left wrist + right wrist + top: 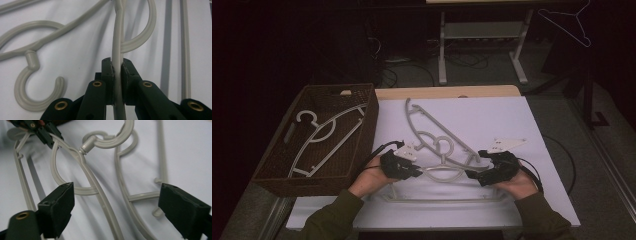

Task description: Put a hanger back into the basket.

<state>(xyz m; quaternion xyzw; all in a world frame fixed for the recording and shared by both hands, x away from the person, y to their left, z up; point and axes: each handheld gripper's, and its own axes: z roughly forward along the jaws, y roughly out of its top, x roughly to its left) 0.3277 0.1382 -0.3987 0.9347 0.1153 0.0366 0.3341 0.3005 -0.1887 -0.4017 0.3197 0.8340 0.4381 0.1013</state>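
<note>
While a brown basket (272, 175) at far left holds one pale hanger (324, 142), two more grey hangers lie on the white worktop (512, 125). Left tool (414, 171) jaws are closed tight on a thin bar of the near hanger (117, 50); its hook overlaps the far hanger (432, 125) at centre. Right tool (472, 165) jaws are spread wide, nothing between them, hovering just above the near hanger's right side.
</note>
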